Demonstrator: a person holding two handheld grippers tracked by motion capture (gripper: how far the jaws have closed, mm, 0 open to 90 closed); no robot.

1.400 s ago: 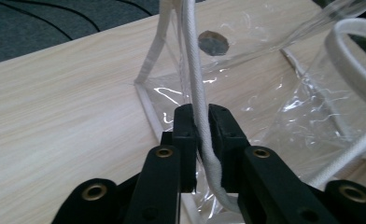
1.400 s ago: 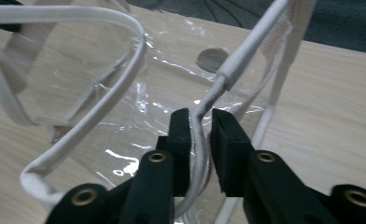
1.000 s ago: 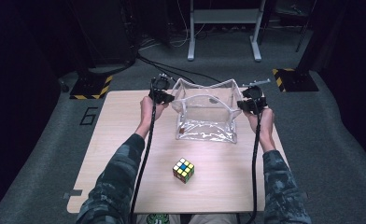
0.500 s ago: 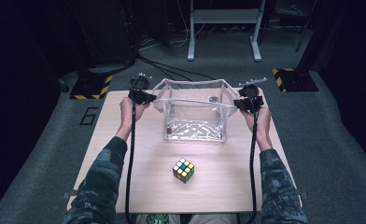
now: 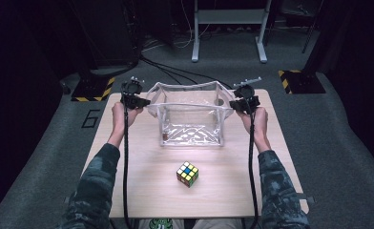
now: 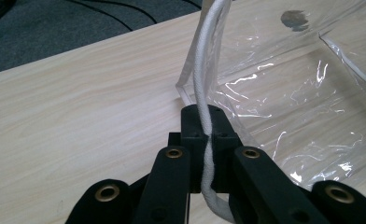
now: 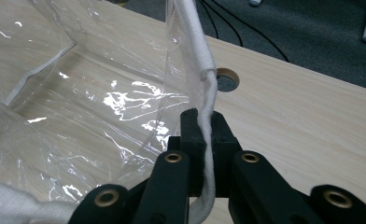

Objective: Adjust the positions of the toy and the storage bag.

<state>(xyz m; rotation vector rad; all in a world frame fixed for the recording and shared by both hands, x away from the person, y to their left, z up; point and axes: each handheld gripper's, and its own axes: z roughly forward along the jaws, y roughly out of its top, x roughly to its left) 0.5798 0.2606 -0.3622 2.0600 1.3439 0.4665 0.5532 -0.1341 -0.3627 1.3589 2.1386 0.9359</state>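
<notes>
At the left of the high view, the left gripper [image 5: 138, 101] is clamped on a white woven cord [image 6: 203, 88] at the left top edge of the clear plastic bag [image 5: 191, 125]; its own view shows the cord pinched flat between the black jaws. The bag stands open and box-shaped at the back middle of the pale wood-grain bench [image 5: 142, 186], its glossy film creased and glaring, so a small dark spot at its lower left corner is hard to make out. In front lies a multicoloured puzzle cube [image 5: 187, 173]. The right gripper [image 5: 243, 104] likewise pinches the cord at the right edge [image 7: 204, 107].
</notes>
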